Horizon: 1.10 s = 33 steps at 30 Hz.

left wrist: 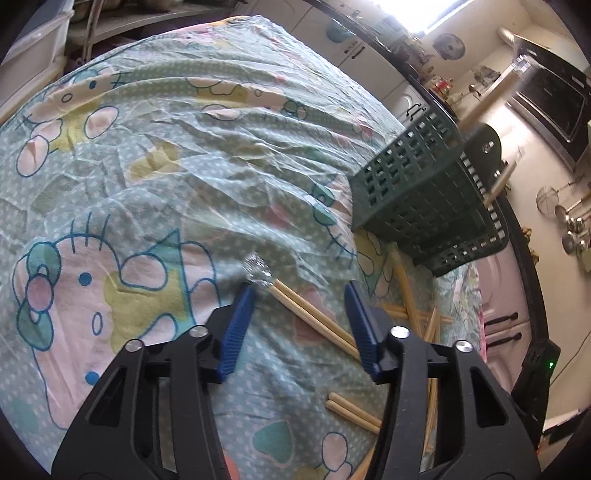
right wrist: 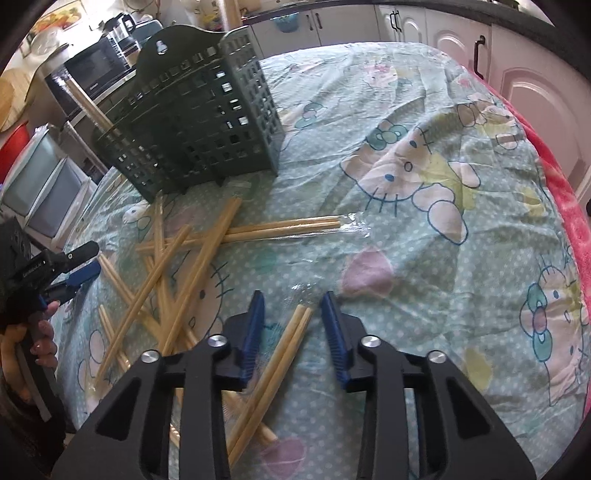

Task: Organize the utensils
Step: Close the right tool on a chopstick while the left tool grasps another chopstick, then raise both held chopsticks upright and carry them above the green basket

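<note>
My left gripper [left wrist: 300, 291] hangs low over the patterned cloth [left wrist: 147, 166], its blue pads apart on either side of a plastic-wrapped chopstick pair [left wrist: 310, 314]; neither pad presses on it. My right gripper [right wrist: 292, 297] also stands open, straddling another wrapped chopstick pair [right wrist: 284, 350] that lies on the cloth. A loose pile of chopsticks [right wrist: 166, 266] spreads in front of the green slotted utensil basket [right wrist: 199, 122], which also appears in the left wrist view as the green basket [left wrist: 417, 192]. The left gripper [right wrist: 90, 264] shows at the left edge of the right wrist view, held by a hand [right wrist: 40, 343].
Another wrapped pair [right wrist: 288, 227] lies crosswise beyond the pile. A red blanket [right wrist: 569, 206] borders the cloth on the right. Kitchen cabinets [right wrist: 443, 33], a microwave [right wrist: 96, 62] and storage bins [right wrist: 40, 184] surround the table. Hanging ladles [left wrist: 569, 221] are on the far wall.
</note>
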{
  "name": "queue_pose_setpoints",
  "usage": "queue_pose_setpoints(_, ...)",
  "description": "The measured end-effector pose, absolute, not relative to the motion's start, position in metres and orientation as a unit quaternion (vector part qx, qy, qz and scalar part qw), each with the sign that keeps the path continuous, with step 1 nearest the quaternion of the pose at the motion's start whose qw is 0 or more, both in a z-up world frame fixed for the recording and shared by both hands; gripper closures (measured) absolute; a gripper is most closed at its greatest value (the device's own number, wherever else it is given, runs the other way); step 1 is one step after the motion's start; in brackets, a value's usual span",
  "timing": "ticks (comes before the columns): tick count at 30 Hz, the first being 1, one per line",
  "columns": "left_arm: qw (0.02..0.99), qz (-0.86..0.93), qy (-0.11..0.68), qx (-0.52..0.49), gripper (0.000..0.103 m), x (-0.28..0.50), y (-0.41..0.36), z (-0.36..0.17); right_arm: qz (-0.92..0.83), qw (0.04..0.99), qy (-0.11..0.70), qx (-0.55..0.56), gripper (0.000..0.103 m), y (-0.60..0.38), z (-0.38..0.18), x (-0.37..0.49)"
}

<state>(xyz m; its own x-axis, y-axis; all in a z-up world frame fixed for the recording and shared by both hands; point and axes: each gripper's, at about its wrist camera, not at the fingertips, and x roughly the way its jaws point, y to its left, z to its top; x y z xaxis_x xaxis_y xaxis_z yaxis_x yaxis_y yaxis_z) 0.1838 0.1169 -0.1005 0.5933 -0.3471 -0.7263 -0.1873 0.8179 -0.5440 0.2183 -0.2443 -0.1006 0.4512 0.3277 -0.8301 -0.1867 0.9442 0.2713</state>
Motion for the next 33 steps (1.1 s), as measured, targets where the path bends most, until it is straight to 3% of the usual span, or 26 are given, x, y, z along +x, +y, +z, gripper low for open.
queue_pose_setpoints(3,0.840,-0.041,0.447,-0.304,0.075,0.186,0.122,-0.103,0.150,0.849,0.502,0.077,0.085,-0.249,-0.101,0.219)
queue_pose_setpoints(9,0.840,-0.031,0.445,-0.308,0.088,0.189,0.129,-0.107,0.150,0.851,0.498,0.073,0.090,-0.249,-0.101,0.220)
queue_pose_setpoints(20,0.838,-0.034,0.440,-0.319,0.099,0.192,0.139,-0.108,0.160,0.858,0.482,0.079,0.095,-0.249,-0.090,0.219)
queue_pose_setpoints(33,0.883,-0.029,0.358,-0.302,0.100,0.178,0.163,-0.047,0.182,0.889,0.418,0.056,0.097,-0.231,-0.034,0.216)
